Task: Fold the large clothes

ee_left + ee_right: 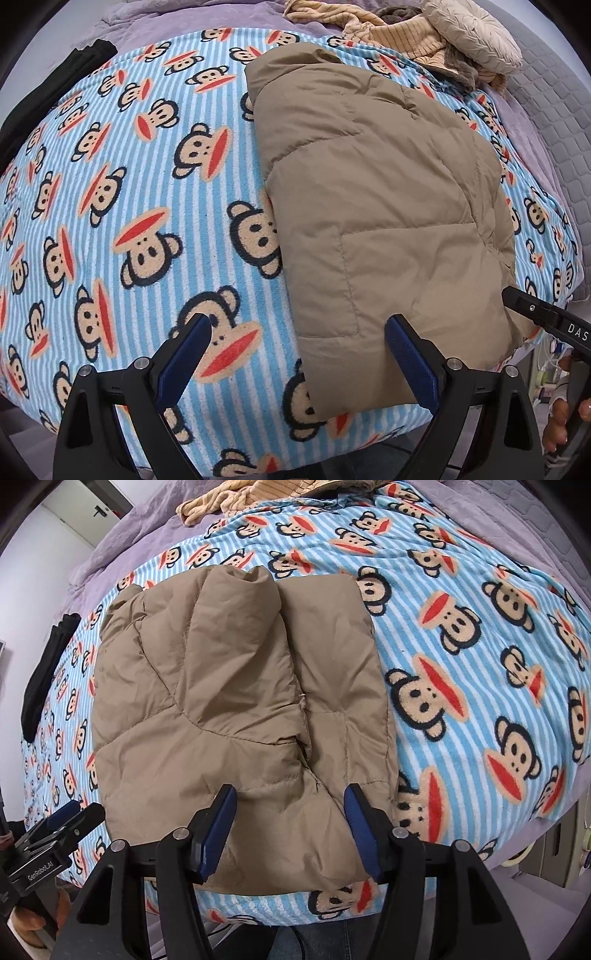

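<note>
A tan puffer jacket (236, 709) is lying folded into a thick bundle on a monkey-print blanket (122, 206) spread over a bed, its long axis running away from the person toward a heap of cream and beige clothes (436, 40) at the far end. The right gripper (290, 834) is hovering at the jacket's near hem, jaws spread wide with the padded edge sitting between them, gripping nothing. The left gripper (297, 365) is also gaping wide and empty, angled down over the blanket, its right finger just over the bundle's near corner while the jacket is lying ahead and to its right. The right hand looks the nearer and better placed to seize the hem for any further fold. A folded black garment (48, 672) is resting apart at the blanket's left edge.
</note>
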A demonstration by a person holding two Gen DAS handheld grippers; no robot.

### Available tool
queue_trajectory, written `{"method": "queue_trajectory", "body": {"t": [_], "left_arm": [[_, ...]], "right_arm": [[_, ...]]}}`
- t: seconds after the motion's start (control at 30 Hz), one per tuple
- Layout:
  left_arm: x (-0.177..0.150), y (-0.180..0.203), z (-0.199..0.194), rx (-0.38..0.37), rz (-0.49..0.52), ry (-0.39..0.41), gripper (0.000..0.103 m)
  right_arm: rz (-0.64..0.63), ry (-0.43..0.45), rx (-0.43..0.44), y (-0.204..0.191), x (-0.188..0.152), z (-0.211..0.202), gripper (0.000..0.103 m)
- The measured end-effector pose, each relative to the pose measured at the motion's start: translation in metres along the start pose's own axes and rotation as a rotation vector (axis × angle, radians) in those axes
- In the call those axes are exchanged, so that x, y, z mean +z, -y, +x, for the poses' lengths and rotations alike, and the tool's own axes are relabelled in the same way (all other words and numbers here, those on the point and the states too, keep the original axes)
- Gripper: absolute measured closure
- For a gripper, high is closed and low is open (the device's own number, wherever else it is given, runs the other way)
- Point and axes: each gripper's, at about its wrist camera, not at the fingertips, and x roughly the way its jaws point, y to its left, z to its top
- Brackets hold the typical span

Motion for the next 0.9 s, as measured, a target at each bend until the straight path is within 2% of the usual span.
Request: {"method": "queue_trajectory", "body": {"t": [0.13,0.17,0.47,0.77,0.9], "left_arm": [[-0.003,-0.010,-0.007,0.010,-0.001,0.019,0.006],[-0.003,-0.013,-0.008,0.013,-0.003,0.021,0.000],[0.002,-0.022,-0.003,0.027,-0.043,0.010,0.000],[0.030,-0.004,0.004,0.067,-0.080,-0.002,0.000],[0.046,0.004,0.011,0.056,-0.102,-0.005,0.000]], "right_arm": [[0.016,0.005,-0.016,-0.004,-0.002,-0.001,0.037],[0.015,0.006,-0.019,-0.005,-0.003,-0.001,0.037],[0.003,-0.018,-0.015,-0.006,0.003,0.002,0.032],[-0.042,-0.029,0.036,0.007,0.047,0.003,0.031],[-0.049,-0.033,0.045,0.019,0.067,0.005,0.030]]}}
